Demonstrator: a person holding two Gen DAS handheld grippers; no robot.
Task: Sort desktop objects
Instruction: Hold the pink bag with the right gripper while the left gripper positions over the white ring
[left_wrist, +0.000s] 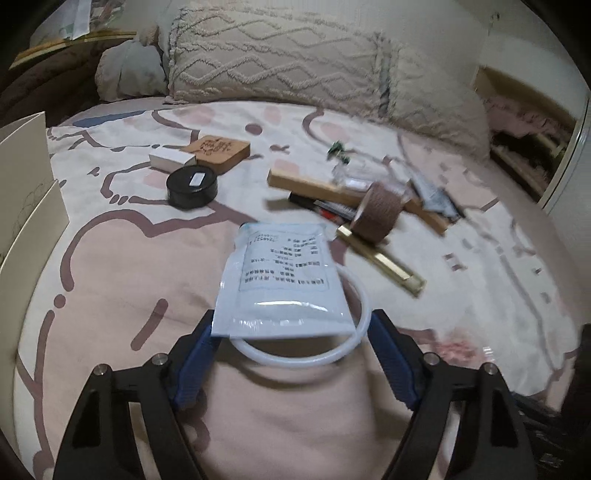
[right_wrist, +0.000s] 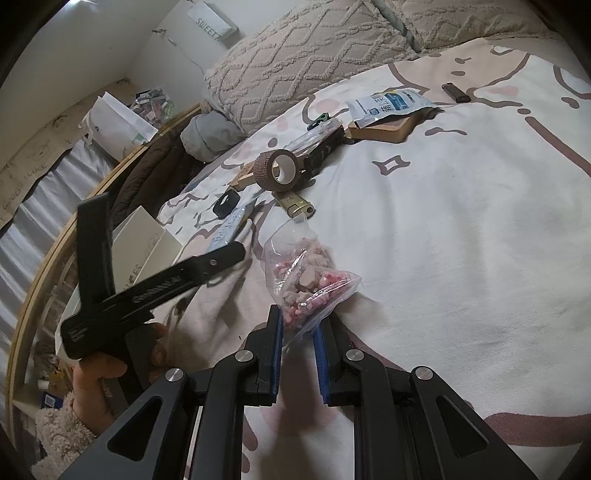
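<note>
Bed (left_wrist: 110, 280) filled view, pink-and-cream cartoon-print cover. Tufted cream pillows (left_wrist: 280, 62) at 12 o'clock against pale wall (right_wrist: 110, 40). Curved wooden rail (right_wrist: 48, 236) at 9 o'clock, white paper bag (right_wrist: 118, 122) beyond. Light dim.

Probably bedroom: pillows (left_wrist: 273, 59), bedsheet (left_wrist: 110, 266).

White printed pouch (left_wrist: 284, 273) flat atop tubing ring (left_wrist: 354, 347).
</note>
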